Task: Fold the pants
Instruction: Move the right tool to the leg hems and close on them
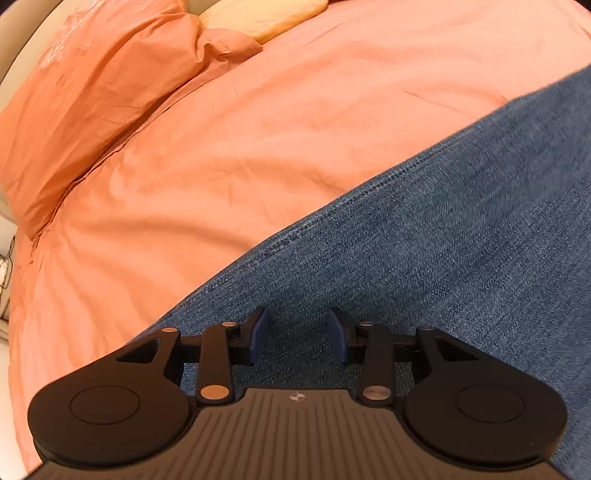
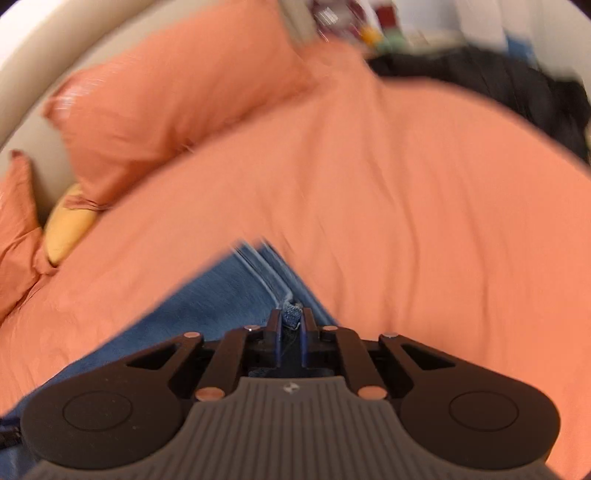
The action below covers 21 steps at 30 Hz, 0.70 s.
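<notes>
The blue jeans (image 1: 461, 229) lay across the lower right on the orange bed (image 1: 258, 129). The left hand-held gripper (image 1: 299, 334) hovered agape over denim; the right hand-held gripper (image 2: 291, 325) pinched the jeans' corner.

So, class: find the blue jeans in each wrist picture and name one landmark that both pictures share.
Left wrist view: the jeans fill the lower right, running under the open left claw.
Right wrist view: the jeans lie at lower centre and left, a corner pinched in the shut right claw.
Shared landmark: the yellow cushion beside the orange pillow.
</notes>
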Tool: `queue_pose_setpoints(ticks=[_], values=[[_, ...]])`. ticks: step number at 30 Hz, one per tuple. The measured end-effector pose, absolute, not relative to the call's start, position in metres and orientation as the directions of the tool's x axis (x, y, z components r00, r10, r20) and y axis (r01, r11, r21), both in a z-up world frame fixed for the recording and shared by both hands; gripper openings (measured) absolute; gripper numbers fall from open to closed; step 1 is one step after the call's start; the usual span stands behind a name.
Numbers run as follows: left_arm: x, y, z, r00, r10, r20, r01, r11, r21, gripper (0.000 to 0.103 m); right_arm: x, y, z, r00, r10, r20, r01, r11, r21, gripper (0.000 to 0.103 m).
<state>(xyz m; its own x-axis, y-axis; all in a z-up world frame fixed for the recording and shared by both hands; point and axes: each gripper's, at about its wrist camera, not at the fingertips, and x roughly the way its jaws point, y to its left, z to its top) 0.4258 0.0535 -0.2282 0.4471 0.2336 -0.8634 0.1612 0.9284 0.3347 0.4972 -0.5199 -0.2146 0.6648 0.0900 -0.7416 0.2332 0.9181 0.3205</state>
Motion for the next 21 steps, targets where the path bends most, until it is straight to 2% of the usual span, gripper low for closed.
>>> queue_pose_setpoints(ticks=[10, 12, 13, 14, 16, 19, 21], values=[[0.420, 0.053, -0.227, 0.477, 0.249, -0.843, 0.104, 0.936, 0.335, 0.045, 0.507, -0.511, -0.276, 0.503, -0.014, -0.864, 0.258, 0.957, 0.135, 0.005], [0.419, 0.051, -0.224, 0.494, 0.242, -0.835, 0.120, 0.932, 0.342, 0.045, 0.509, -0.504, -0.261, 0.507, -0.058, -0.860, 0.217, 0.974, 0.062, 0.020], [0.420, 0.051, -0.224, 0.495, 0.241, -0.835, 0.122, 0.932, 0.341, 0.046, 0.511, -0.499, -0.252, 0.527, -0.080, -0.846, 0.181, 0.983, 0.020, 0.023], [0.420, 0.052, -0.220, 0.502, 0.231, -0.833, 0.134, 0.932, 0.338, 0.046, 0.514, -0.495, -0.242, 0.549, -0.088, -0.831, 0.150, 0.989, -0.006, 0.031], [0.422, 0.053, -0.219, 0.504, 0.227, -0.833, 0.140, 0.931, 0.338, 0.051, 0.523, -0.492, -0.226, 0.590, -0.028, -0.807, 0.099, 0.994, 0.038, 0.032], [0.423, 0.057, -0.218, 0.499, 0.246, -0.831, 0.139, 0.924, 0.357, 0.051, 0.547, -0.485, -0.216, 0.625, 0.034, -0.780, 0.080, 0.991, 0.107, 0.033], [0.421, 0.062, -0.218, 0.496, 0.256, -0.830, 0.129, 0.923, 0.362, 0.051, 0.567, -0.479, -0.216, 0.629, 0.044, -0.776, 0.087, 0.988, 0.126, 0.043]])
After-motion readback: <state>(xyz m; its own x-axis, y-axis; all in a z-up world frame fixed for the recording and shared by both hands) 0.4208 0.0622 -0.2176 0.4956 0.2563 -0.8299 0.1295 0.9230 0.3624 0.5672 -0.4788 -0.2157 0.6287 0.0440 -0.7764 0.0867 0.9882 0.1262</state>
